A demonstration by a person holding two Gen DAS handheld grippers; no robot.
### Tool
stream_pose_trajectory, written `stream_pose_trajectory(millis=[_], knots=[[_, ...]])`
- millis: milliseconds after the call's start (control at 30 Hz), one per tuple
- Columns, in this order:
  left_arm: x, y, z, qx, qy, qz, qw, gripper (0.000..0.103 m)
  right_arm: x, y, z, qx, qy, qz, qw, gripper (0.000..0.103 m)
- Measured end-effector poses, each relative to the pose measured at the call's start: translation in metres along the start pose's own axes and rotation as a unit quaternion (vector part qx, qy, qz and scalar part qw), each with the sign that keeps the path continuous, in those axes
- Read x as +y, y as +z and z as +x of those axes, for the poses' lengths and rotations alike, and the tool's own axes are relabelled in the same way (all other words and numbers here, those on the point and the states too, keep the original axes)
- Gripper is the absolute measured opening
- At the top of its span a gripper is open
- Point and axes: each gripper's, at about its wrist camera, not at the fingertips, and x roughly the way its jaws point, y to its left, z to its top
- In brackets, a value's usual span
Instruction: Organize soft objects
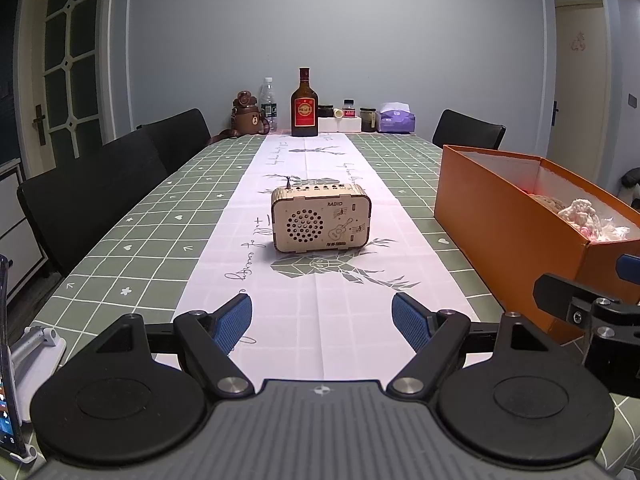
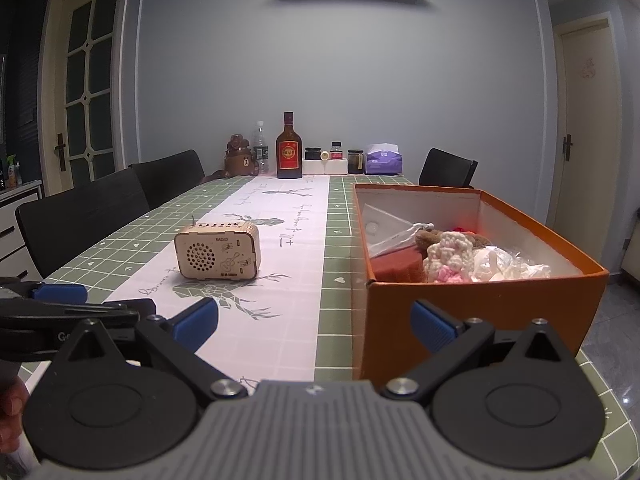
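An orange box stands on the right side of the table and holds soft things: a cream and pink knitted toy, a brown plush, a red-brown sponge and crumpled clear plastic. The box also shows in the left wrist view. My right gripper is open and empty, low in front of the box's near left corner. My left gripper is open and empty over the white runner, left of the box. The right gripper shows at the right edge of the left wrist view.
A wooden toy radio stands mid-table on the runner, also in the right wrist view. At the far end stand a brown bottle, a bear flask, jars and a tissue pack. Black chairs line the left side. A phone stand sits near left.
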Motion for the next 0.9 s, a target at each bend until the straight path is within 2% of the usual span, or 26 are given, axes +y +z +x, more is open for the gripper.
stream_pose_trajectory(millis=[900], knots=[[0.0024,-0.0004,-0.0013,0.000,0.001,-0.001,1.0000,0.093,0.0033,-0.0040,0.0028,0.010,0.009,-0.001,1.000,0.100]])
